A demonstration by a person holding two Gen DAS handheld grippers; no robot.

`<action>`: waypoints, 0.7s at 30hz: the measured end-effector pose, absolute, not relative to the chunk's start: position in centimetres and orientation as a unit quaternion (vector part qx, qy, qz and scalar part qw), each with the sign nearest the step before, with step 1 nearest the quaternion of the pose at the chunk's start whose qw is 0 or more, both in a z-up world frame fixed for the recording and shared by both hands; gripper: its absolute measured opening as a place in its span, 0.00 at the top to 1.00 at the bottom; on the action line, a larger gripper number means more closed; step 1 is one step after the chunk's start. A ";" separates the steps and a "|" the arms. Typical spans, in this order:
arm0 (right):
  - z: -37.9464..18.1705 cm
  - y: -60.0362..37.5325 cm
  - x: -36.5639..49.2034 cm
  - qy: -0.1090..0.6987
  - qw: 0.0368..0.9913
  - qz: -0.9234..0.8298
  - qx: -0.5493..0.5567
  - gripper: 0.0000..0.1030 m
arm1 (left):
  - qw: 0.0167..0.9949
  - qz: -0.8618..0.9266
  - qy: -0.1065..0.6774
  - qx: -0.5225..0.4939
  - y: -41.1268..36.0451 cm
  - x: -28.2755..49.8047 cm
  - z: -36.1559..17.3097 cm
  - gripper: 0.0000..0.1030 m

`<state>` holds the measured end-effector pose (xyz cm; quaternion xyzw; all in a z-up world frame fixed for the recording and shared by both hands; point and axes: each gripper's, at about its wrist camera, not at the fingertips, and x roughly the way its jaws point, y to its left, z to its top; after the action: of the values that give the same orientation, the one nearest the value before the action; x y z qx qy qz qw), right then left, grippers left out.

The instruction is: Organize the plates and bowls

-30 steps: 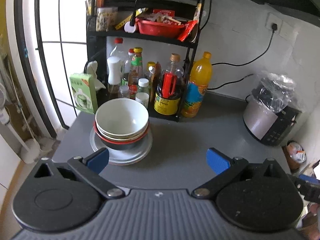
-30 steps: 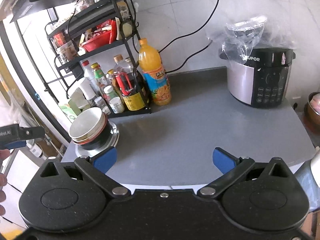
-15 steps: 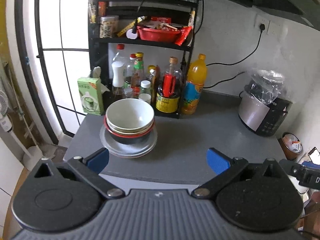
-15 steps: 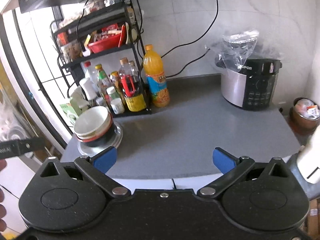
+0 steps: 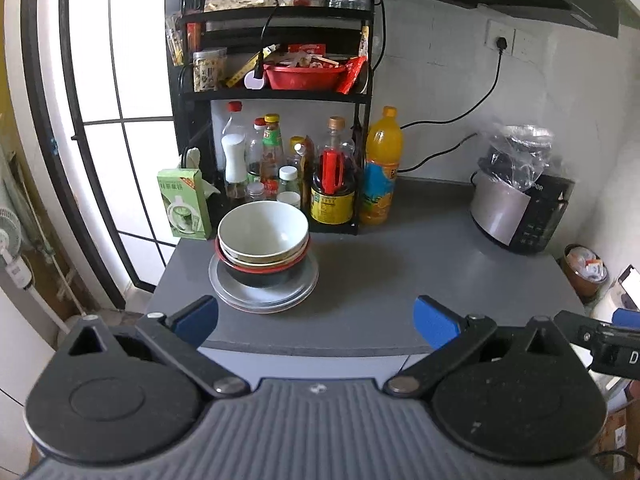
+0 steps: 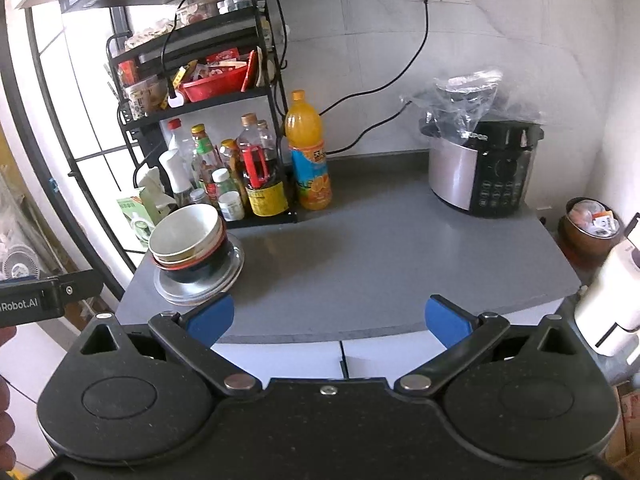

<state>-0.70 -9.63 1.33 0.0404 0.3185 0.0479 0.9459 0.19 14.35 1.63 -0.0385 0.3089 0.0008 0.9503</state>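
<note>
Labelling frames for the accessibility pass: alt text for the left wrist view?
A stack of bowls sits on plates at the near left of a grey counter, ahead of the open, empty left gripper. Behind stand a bottle rack, an orange drink bottle and a rice cooker.

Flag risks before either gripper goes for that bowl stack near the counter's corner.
1. The bowls sit nested and slightly askew on the plates; lifting the top one may drag the others.
2. The stack is near the counter corner; a sideways nudge could push it off.
3. Bottles stand right behind; overreaching could topple them.

Both grippers, left and right, are open and empty.
</note>
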 end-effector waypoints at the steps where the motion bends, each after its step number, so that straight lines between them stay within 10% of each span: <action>1: 1.3 -9.5 -0.9 0.318 0.946 0.050 0.038 0.00 | 0.950 -0.002 0.310 -0.034 14.4 0.2 1.5 0.00; 21: 0.6 -8.5 -1.4 0.324 0.944 0.059 0.033 0.00 | 0.946 -0.013 0.323 -0.023 14.3 -0.8 -0.5 0.00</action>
<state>-1.36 -8.52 0.60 0.0331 0.3238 0.0588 0.9437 -0.79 14.28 -0.50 -0.0235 0.3231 -0.0134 0.9460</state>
